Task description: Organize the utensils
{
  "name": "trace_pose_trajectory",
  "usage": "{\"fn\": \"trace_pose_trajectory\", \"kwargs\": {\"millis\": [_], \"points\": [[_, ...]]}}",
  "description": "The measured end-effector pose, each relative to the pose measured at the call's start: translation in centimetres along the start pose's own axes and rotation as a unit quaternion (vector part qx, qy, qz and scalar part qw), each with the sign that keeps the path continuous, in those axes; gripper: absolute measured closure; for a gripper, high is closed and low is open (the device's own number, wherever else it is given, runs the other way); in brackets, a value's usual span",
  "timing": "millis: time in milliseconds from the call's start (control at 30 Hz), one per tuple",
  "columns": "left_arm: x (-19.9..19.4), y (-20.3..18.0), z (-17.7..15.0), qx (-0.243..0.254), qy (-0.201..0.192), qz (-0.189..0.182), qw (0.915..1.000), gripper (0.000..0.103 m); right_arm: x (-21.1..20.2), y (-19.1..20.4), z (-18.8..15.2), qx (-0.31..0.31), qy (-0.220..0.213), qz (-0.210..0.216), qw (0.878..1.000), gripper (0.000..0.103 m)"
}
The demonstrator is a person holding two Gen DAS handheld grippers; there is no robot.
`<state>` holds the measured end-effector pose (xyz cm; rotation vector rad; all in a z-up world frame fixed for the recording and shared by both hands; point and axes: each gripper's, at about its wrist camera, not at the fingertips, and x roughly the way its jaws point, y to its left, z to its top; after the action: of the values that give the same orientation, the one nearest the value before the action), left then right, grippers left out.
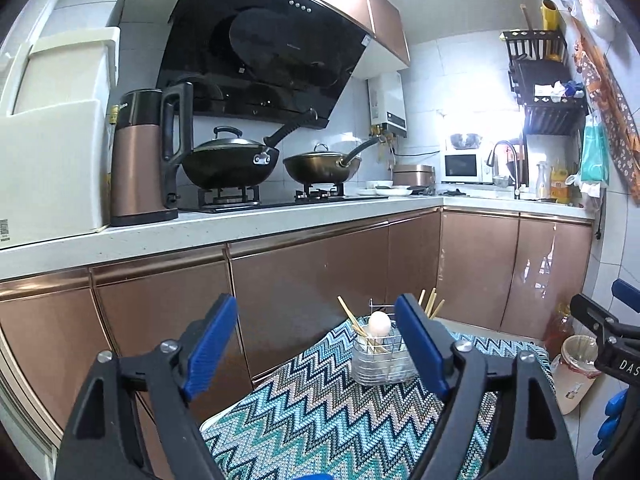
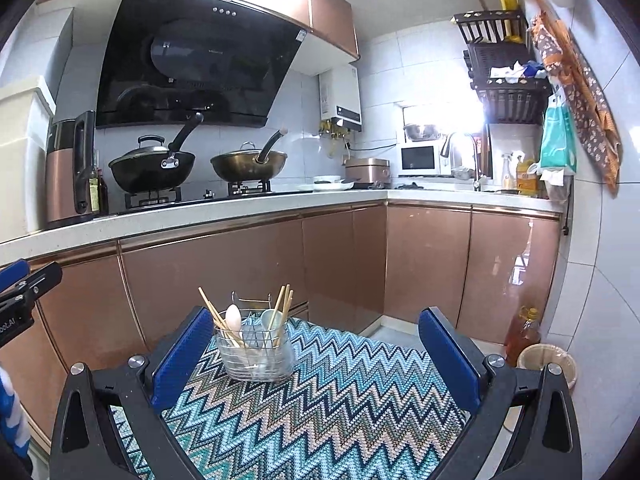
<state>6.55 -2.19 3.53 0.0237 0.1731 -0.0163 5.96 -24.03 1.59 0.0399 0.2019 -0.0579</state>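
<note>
Chopsticks (image 2: 211, 312) and spoons (image 2: 233, 317) stand upright in the wire caddy (image 2: 256, 354) on the zigzag cloth (image 2: 340, 392), ahead of both wide-open, empty grippers, left gripper (image 1: 316, 344) and right gripper (image 2: 316, 364), the caddy sitting toward the right one's left finger.

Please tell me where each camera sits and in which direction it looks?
Left wrist: on the left hand-held gripper, open, facing the caddy and stove; right hand-held gripper at its right edge.
Right wrist: on the right hand-held gripper, open, facing the same; left hand-held gripper at its left edge.
Shared: caddy, mat, woks, cabinets.
</note>
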Motion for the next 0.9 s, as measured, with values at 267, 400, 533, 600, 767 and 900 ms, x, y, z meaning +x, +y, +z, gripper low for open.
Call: {"fn": "trace_pose_trajectory", "kwargs": {"millis": [267,400,533,600,767,900], "points": [[-1.3,0.7,-0.1,-0.007,-0.007,0.004,0.9999,0.023,-1.7,0.5,0.1,-0.005,-0.009,-0.005,1.0,0.0],[-1.6,1.0,-0.2,-0.008,-0.007,0.002,0.9999,0.023,-2.3,1.0,0.0,-0.009,-0.01,-0.006,1.0,0.0],[-2.3,1.0,-0.5,-0.009,-0.008,0.002,0.9999,0.023,-2.6,1.3,0.1,-0.014,-0.011,-0.009,1.0,0.0],[-2.4,1.0,-0.6,-0.009,-0.008,0.002,0.9999,0.023,-2.8,1.4,0.1,-0.016,-0.013,-0.011,1.0,0.0],[-2.5,1.2,-0.7,-0.012,-0.007,0.0,0.9999,0.023,-3.2,1.9,0.4,-0.023,-0.018,-0.017,0.999,0.0],[-2.4,1.3,-0.8,-0.016,-0.003,0.0,0.9999,0.023,-3.3,2.1,0.3,-0.029,-0.019,-0.023,0.999,0.0]]}}
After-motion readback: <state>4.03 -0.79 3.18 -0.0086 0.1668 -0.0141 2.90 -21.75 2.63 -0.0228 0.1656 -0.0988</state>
